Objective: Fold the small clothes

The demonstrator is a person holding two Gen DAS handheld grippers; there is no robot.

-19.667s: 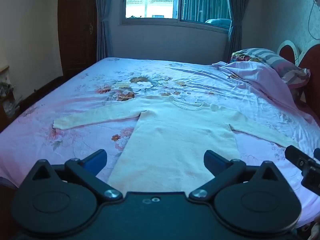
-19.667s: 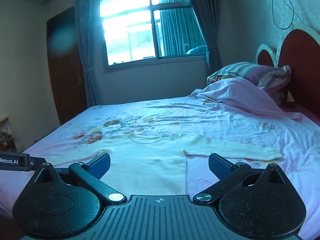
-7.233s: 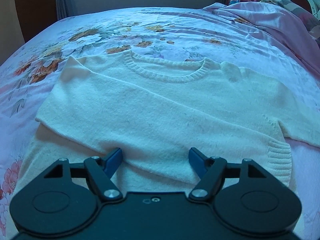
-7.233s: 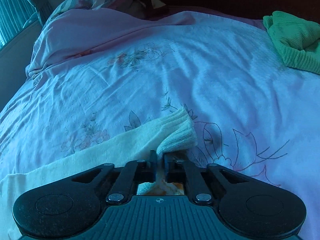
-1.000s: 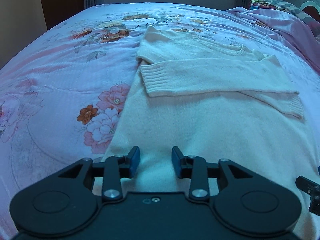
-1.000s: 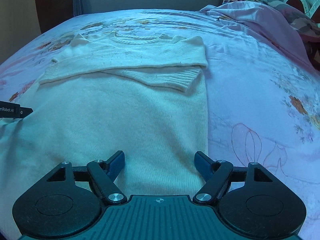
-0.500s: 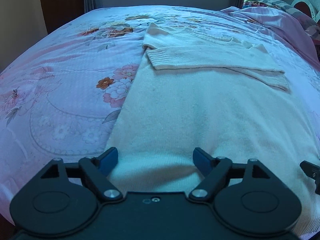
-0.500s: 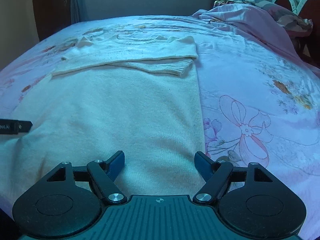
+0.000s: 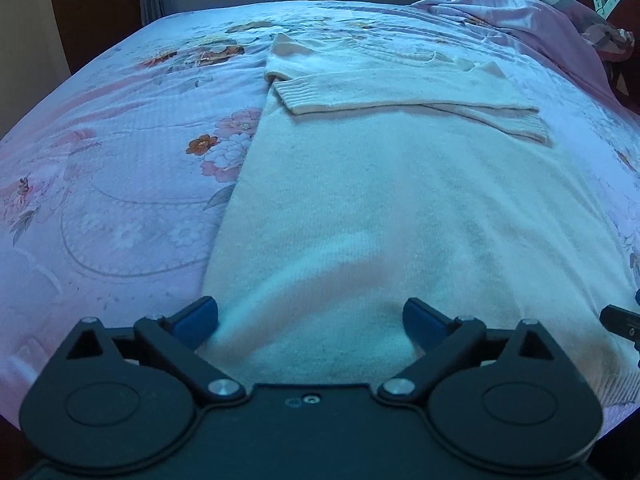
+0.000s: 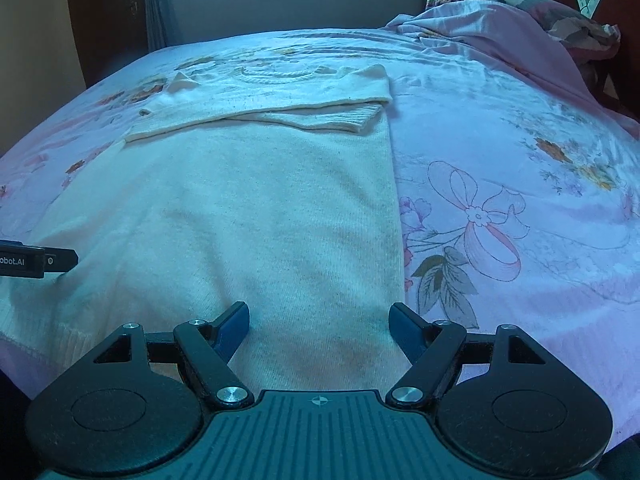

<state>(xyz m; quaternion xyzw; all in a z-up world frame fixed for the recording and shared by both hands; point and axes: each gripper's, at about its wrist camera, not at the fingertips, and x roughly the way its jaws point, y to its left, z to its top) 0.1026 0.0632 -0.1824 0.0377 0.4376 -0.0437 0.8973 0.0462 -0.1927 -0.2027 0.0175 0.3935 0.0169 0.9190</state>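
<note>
1. At the bottom of my left wrist view, my left gripper (image 9: 311, 316) has its jaws opening, blue pads wide apart over the near hem of the sweater (image 9: 384, 208); the cloth lies between them but neither pad presses it.
2. At the bottom of my right wrist view, my right gripper (image 10: 319, 326) is spread too, gripping nothing, its pads astride the sweater's lower right edge.
3. The sweater lies flat on the bed (image 9: 120, 184), filling the middle of both frames, hem nearest me.
4. Farther up, both sleeves (image 10: 304, 114) are folded across the chest, one cuff at the sweater's left edge, the other at its right.
5. The collar (image 10: 276, 76) sits beyond them.
6. In the upper right corner, a rumpled pink quilt (image 10: 500, 36) and a pillow (image 10: 576, 24) lie against the headboard.
</note>
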